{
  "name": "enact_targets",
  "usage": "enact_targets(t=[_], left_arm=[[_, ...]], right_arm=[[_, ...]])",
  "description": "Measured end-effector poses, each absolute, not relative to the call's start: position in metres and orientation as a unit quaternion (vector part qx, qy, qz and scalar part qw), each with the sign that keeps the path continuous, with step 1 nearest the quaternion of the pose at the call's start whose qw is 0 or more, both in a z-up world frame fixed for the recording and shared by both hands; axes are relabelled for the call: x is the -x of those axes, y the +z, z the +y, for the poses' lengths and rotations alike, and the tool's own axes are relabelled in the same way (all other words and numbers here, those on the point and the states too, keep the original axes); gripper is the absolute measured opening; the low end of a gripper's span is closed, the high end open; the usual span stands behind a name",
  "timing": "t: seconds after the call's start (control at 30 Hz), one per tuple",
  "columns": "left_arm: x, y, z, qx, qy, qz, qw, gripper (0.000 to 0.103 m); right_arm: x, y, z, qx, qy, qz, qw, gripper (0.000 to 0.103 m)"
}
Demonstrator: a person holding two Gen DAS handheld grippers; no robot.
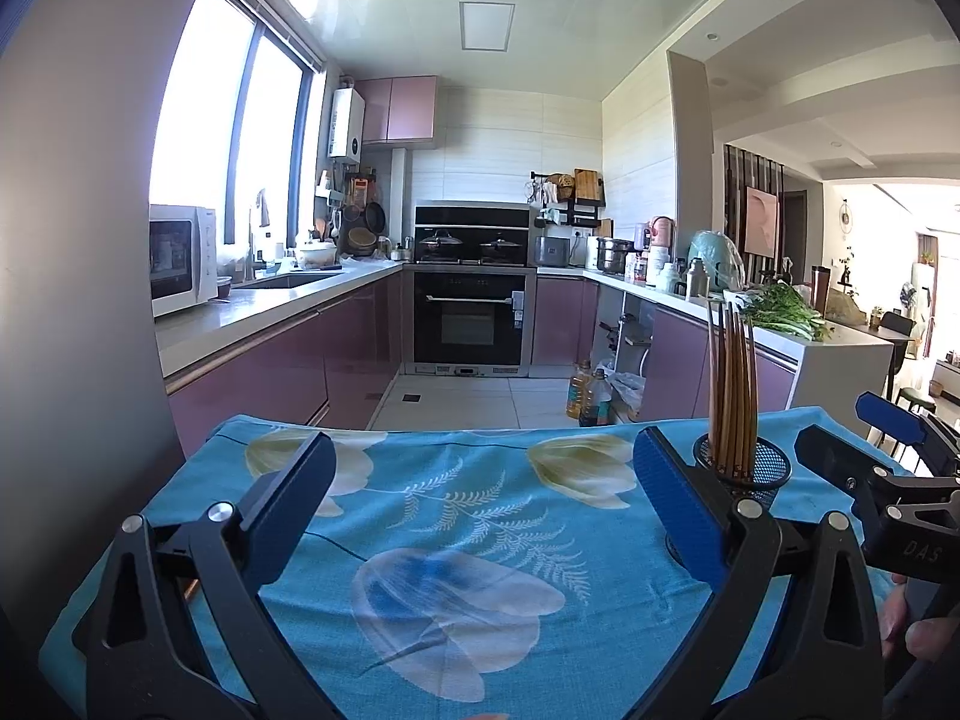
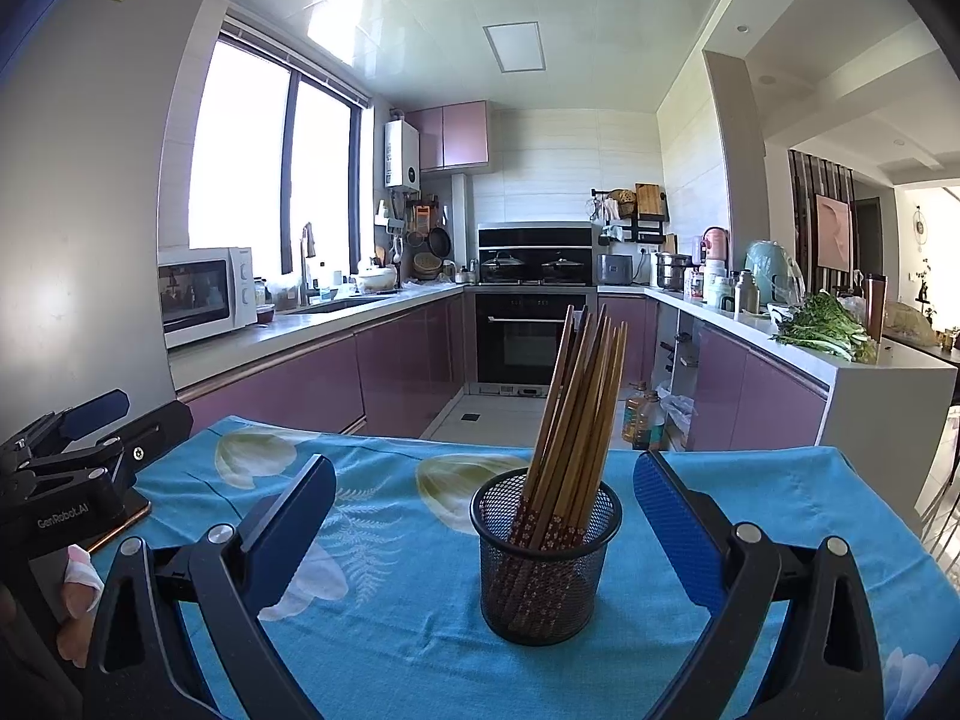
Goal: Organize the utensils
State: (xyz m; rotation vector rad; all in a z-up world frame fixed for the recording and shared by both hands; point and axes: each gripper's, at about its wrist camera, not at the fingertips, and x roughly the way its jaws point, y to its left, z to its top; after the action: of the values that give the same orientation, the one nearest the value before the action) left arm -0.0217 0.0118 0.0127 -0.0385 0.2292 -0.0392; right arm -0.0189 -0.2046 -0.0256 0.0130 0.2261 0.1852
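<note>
Chopsticks stand near-upright in the mesh cup, tips tilted toward 1 o'clock; bare tabletop surrounds it. Left tool and right tool are held wide open, empty.

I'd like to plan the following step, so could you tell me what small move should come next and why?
Probably draw both tools back. The chopsticks already stand bundled in the mesh cup on the blue cloth, no loose utensil shows, and the right tool and left tool are open and empty.
</note>
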Motion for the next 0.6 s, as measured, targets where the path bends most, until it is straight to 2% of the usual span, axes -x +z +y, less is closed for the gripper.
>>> enact_targets(t=[0.6], left_arm=[[0.0214,0.0120,0.0122,0.018,-0.017,0.114,0.993,0.098]], right_arm=[[0.0190,-0.0247,-0.2034,-0.008,0.087,0.111,0.990,0.096]])
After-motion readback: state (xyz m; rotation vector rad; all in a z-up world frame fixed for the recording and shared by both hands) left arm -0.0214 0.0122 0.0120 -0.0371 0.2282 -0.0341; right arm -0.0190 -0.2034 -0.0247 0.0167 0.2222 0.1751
